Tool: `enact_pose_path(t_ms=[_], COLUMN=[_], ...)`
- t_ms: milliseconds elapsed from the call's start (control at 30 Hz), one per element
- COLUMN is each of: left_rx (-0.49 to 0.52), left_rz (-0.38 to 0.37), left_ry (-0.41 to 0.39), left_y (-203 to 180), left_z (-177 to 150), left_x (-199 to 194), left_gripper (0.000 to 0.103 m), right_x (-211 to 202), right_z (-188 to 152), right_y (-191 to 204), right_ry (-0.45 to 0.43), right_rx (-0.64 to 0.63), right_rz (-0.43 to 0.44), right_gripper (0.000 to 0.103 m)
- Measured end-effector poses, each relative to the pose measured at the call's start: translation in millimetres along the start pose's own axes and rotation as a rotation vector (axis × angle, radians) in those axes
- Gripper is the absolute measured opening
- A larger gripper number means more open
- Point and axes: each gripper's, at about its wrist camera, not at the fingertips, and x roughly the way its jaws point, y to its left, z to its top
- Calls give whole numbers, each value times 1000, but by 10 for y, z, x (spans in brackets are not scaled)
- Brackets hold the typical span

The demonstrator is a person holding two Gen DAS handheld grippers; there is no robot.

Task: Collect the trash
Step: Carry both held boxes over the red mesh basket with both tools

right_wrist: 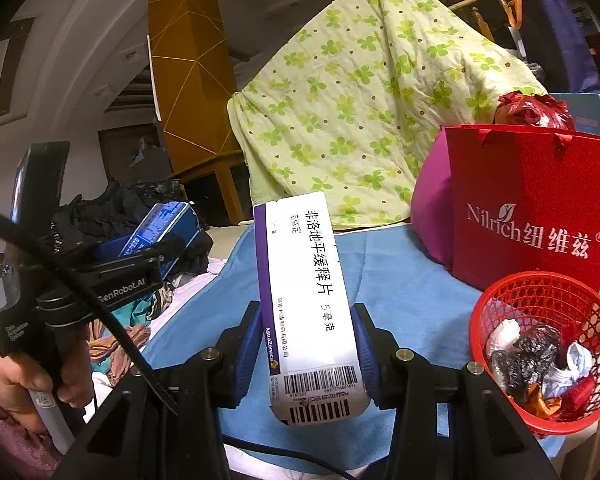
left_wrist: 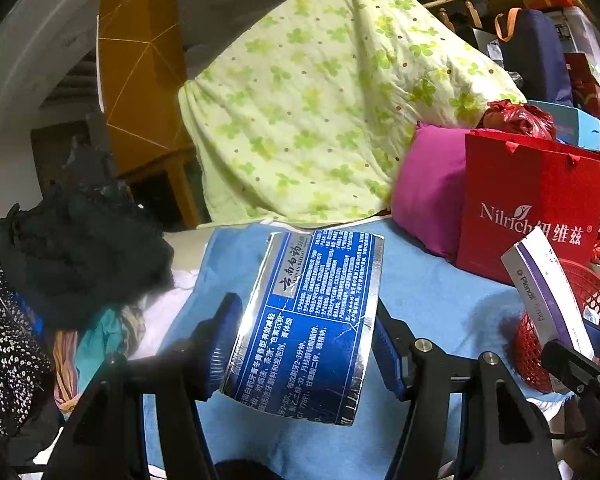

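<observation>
Two boxes held up, blue toothpaste box (left_wrist: 306,324) clamped between left jaws, white medicine box (right_wrist: 310,308) between right jaws

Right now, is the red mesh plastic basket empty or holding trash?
Holding trash: the red mesh basket contains crumpled wrappers, roughly half full.

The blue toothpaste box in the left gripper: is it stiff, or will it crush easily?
The blue toothpaste box looks like thin, creased card, so it probably dents under pressure. It seems light, likely empty. Its foil face may slip between the left gripper pads.
</observation>
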Motion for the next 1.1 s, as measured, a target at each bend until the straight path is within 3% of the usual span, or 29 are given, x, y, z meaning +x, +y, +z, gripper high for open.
enact_pose_path(t_ms=[1100], left_rx=[60], left_rz=[-62], left_ry=[46], left_y=[-433], left_z=[-51], left_x=[28], left_gripper=[64], right_x=[-270], right_z=[-146], right_y=[-337], right_ry=[-3], right_rx=[106], right_rz=[-59], right_gripper=[47])
